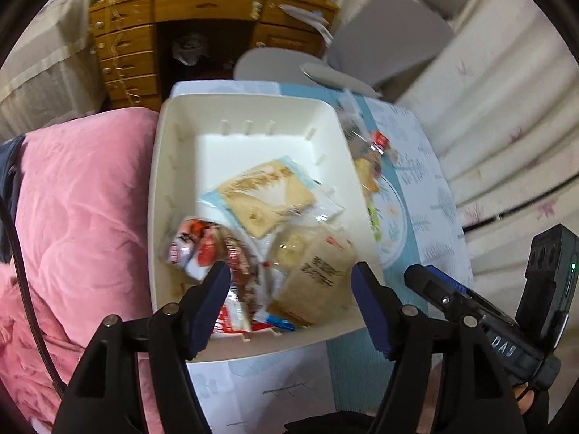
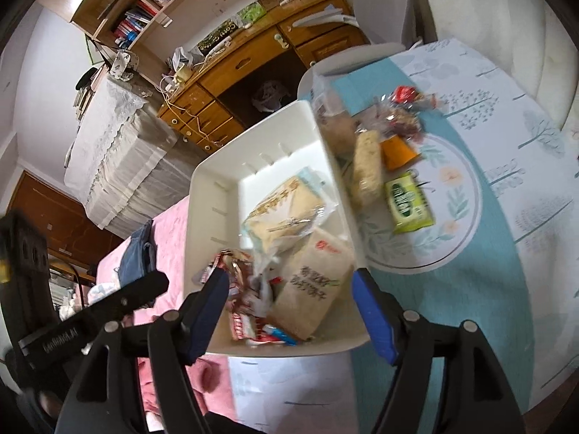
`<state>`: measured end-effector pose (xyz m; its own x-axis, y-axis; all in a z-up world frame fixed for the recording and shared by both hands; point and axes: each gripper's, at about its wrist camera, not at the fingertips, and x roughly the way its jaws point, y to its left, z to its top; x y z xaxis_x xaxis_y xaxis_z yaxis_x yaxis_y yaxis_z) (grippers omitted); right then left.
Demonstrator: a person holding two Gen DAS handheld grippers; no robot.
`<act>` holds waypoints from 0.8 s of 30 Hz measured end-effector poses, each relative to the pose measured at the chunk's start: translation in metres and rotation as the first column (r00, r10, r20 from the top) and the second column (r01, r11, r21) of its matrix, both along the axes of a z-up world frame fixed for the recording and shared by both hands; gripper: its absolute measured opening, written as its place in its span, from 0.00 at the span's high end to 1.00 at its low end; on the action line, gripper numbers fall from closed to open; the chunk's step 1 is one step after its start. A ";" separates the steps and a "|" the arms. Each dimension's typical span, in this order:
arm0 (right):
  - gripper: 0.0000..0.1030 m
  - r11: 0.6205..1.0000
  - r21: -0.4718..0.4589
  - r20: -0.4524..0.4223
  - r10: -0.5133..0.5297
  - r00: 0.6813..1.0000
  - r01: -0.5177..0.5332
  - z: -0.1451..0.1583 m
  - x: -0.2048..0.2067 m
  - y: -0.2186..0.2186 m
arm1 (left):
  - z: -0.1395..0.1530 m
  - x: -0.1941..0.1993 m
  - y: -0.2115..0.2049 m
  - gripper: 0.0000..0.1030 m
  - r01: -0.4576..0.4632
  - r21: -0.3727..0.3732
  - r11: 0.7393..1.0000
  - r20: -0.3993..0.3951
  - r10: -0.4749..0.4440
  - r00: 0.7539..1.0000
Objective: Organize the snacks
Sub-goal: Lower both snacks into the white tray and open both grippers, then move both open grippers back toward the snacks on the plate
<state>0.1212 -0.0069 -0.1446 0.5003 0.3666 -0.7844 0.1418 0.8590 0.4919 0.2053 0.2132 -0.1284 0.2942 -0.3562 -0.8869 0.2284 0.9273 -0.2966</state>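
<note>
A white plastic bin [image 1: 249,108] [image 2: 213,188] stands on the patterned table and holds several snack packets: a cracker pack [image 1: 266,193] [image 2: 286,206], a beige packet [image 1: 318,271] [image 2: 315,282] and a red-and-white wrapper [image 1: 202,246] [image 2: 239,282]. More snacks lie on the table right of the bin: a green packet [image 2: 409,204], an orange one [image 2: 398,152], a long beige bar [image 2: 367,170] and a clear bag with red [image 2: 401,108] [image 1: 376,141]. My left gripper [image 1: 291,282] is open above the bin's near end. My right gripper [image 2: 289,289] is open there too.
A blue-and-white tablecloth [image 2: 506,166] covers the table. A pink blanket [image 1: 79,217] lies left of the bin. A wooden desk [image 1: 137,43] and a grey chair [image 1: 383,43] stand behind. The right gripper's body [image 1: 506,318] shows at the lower right of the left wrist view.
</note>
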 end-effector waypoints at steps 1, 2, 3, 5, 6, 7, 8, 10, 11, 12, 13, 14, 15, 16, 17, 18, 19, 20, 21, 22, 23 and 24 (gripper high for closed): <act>0.31 1.000 -0.006 0.004 0.001 1.000 -0.001 0.000 -0.002 -0.004 | 0.001 0.002 -0.009 0.34 0.026 0.005 1.000 -0.010 -0.026 1.000; 0.31 1.000 -0.014 0.014 -0.001 1.000 0.001 0.000 -0.004 -0.008 | 0.002 0.004 -0.014 0.34 0.043 0.009 0.999 -0.014 -0.043 0.999; 0.31 1.000 -0.024 0.024 -0.004 1.000 0.004 0.001 -0.005 -0.013 | 0.004 0.007 -0.024 0.34 0.067 0.015 0.998 -0.019 -0.067 0.998; 0.31 0.998 -0.055 0.048 -0.008 0.999 0.011 0.000 -0.008 -0.022 | 0.007 0.011 -0.037 0.34 0.093 0.018 0.995 -0.026 -0.093 0.995; 0.31 0.997 -0.071 0.056 -0.008 0.998 0.012 0.000 -0.009 -0.026 | 0.009 0.014 -0.047 0.34 0.115 0.016 0.993 -0.035 -0.114 0.993; 0.31 0.996 -0.088 0.066 -0.006 0.998 0.012 0.000 -0.009 -0.030 | 0.010 0.017 -0.055 0.34 0.133 0.014 0.991 -0.042 -0.132 0.990; 0.31 0.995 -0.101 0.074 -0.002 0.997 0.009 -0.001 -0.010 -0.033 | 0.011 0.021 -0.062 0.34 0.149 0.014 0.989 -0.048 -0.148 0.988; 0.31 0.990 -0.139 0.094 0.013 0.995 0.000 -0.003 -0.010 -0.040 | 0.014 0.027 -0.076 0.34 0.166 0.024 0.986 -0.052 -0.165 0.985; 0.31 0.988 -0.156 0.101 0.020 0.995 -0.004 -0.004 -0.009 -0.042 | 0.016 0.032 -0.085 0.34 0.170 0.034 0.985 -0.052 -0.168 0.984; 0.31 0.984 -0.179 0.109 0.031 0.994 -0.011 -0.005 -0.009 -0.045 | 0.016 0.036 -0.092 0.34 0.172 0.044 0.984 -0.055 -0.170 0.984; 0.31 0.980 -0.200 0.119 0.042 0.992 -0.018 -0.006 -0.008 -0.047 | 0.016 0.040 -0.097 0.34 0.174 0.052 0.983 -0.061 -0.171 0.983; 0.31 0.977 -0.212 0.125 0.049 0.991 -0.022 -0.008 -0.008 -0.050 | 0.015 0.045 -0.104 0.34 0.175 0.061 0.983 -0.072 -0.171 0.983; 0.31 0.973 -0.227 0.130 0.059 0.990 -0.028 -0.011 -0.007 -0.052 | 0.012 0.051 -0.114 0.34 0.178 0.074 0.981 -0.089 -0.172 0.981; 0.31 0.971 -0.237 0.132 0.066 0.989 -0.034 -0.013 -0.006 -0.054 | 0.009 0.056 -0.121 0.34 0.181 0.083 0.980 -0.102 -0.172 0.980; 0.31 0.967 -0.250 0.136 0.079 0.988 -0.042 -0.016 -0.005 -0.057 | 0.006 0.060 -0.125 0.34 0.184 0.089 0.979 -0.113 -0.173 0.978; 0.31 0.964 -0.261 0.140 0.087 0.986 -0.048 -0.018 -0.005 -0.059 | 0.001 0.066 -0.134 0.34 0.187 0.106 0.977 -0.134 -0.172 0.976; 0.31 0.959 -0.277 0.147 0.098 0.984 -0.054 -0.021 -0.005 -0.060 | -0.003 0.068 -0.138 0.34 0.190 0.116 0.975 -0.145 -0.172 0.974; 0.31 0.953 -0.296 0.155 0.109 0.982 -0.059 -0.024 -0.005 -0.062 | -0.008 0.074 -0.146 0.34 0.194 0.131 0.972 -0.164 -0.172 0.971; 0.31 0.948 -0.312 0.164 0.118 0.979 -0.062 -0.026 -0.005 -0.063 | -0.012 0.077 -0.151 0.34 0.197 0.144 0.970 -0.178 -0.170 0.969; 0.31 0.942 -0.331 0.175 0.128 0.976 -0.064 -0.029 -0.005 -0.064 | -0.017 0.080 -0.157 0.34 0.199 0.156 0.968 -0.190 -0.169 0.967; 0.31 0.936 -0.346 0.182 0.136 0.974 -0.065 -0.032 -0.005 -0.065 | -0.021 0.084 -0.162 0.34 0.203 0.165 0.965 -0.202 -0.169 0.965; 0.31 0.928 -0.367 0.190 0.147 0.971 -0.068 -0.036 -0.004 -0.066 | -0.027 0.088 -0.170 0.34 0.207 0.177 0.962 -0.216 -0.168 0.962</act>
